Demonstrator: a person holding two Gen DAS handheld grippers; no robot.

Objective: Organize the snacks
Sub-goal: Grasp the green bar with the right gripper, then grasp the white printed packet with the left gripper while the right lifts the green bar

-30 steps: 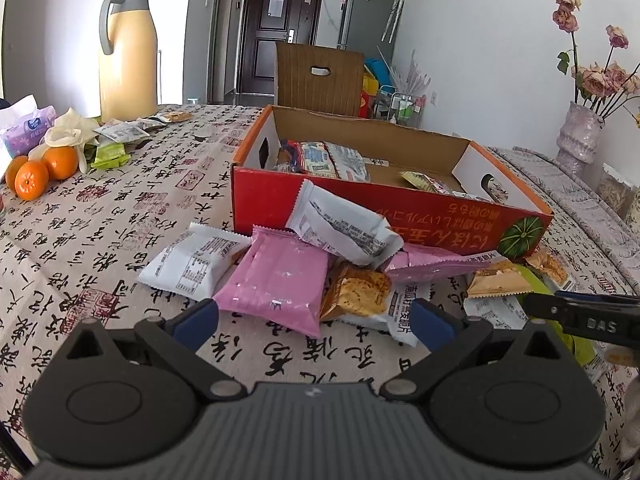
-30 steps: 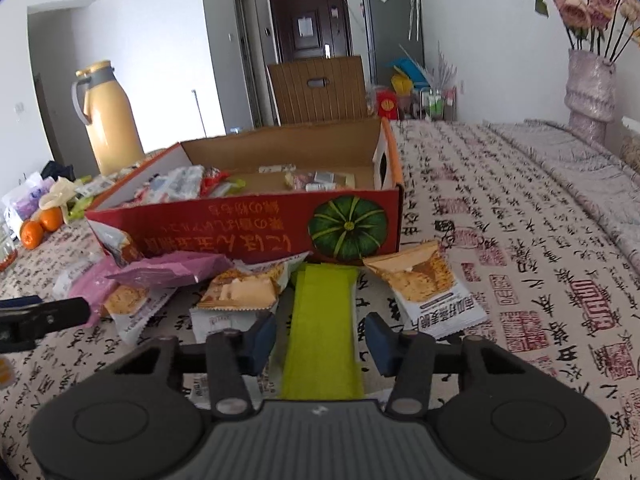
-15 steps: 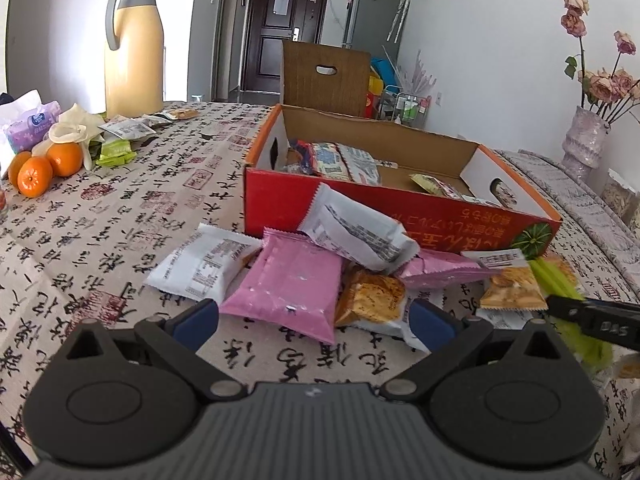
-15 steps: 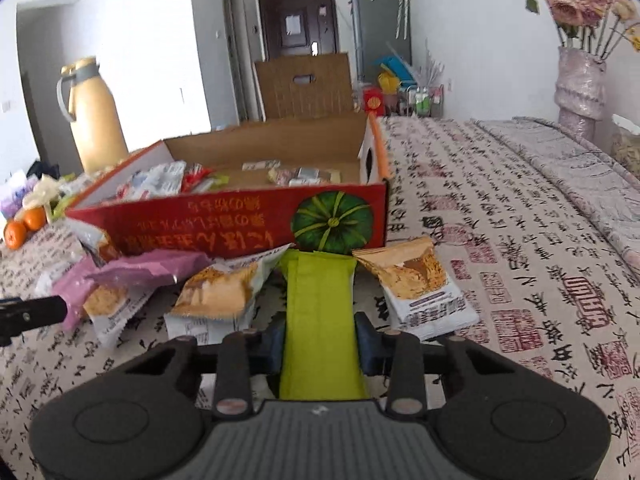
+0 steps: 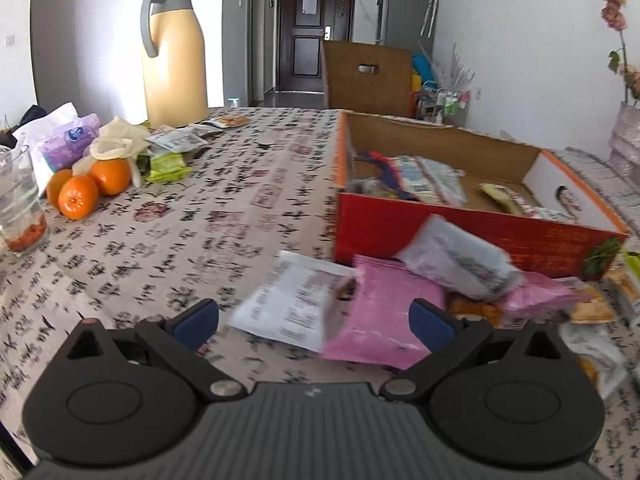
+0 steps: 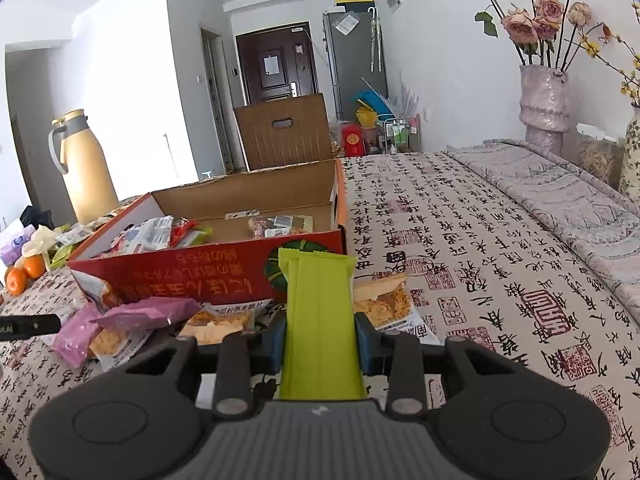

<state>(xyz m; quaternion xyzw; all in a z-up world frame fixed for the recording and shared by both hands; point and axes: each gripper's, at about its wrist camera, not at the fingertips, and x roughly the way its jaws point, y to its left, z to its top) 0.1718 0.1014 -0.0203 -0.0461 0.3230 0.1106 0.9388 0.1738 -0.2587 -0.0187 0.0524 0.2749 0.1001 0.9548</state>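
My right gripper (image 6: 320, 338) is shut on a long lime-green snack packet (image 6: 320, 312), held clear of the tablecloth in front of the red cardboard box (image 6: 192, 276). Several packets lie inside the box. In the left wrist view the box (image 5: 440, 232) is at the right. My left gripper (image 5: 314, 320) stands open above a white packet (image 5: 288, 308) and a pink packet (image 5: 380, 320), holding nothing. A grey-white packet (image 5: 456, 264) leans on the box front. More loose packets, among them a purple one (image 6: 148, 318) and an orange-printed one (image 6: 384, 300), lie along the box.
Oranges (image 5: 80, 196), a glass (image 5: 18, 204), tissues and a tan thermos jug (image 5: 174, 56) stand at the left of the table. A vase of dried roses (image 6: 546, 104) stands at the far right. A wooden chair back (image 6: 284, 132) rises behind the box.
My right gripper has shut on the green packet and raised it off the cloth. My left gripper has swung left, so the box now sits at the right of its view.
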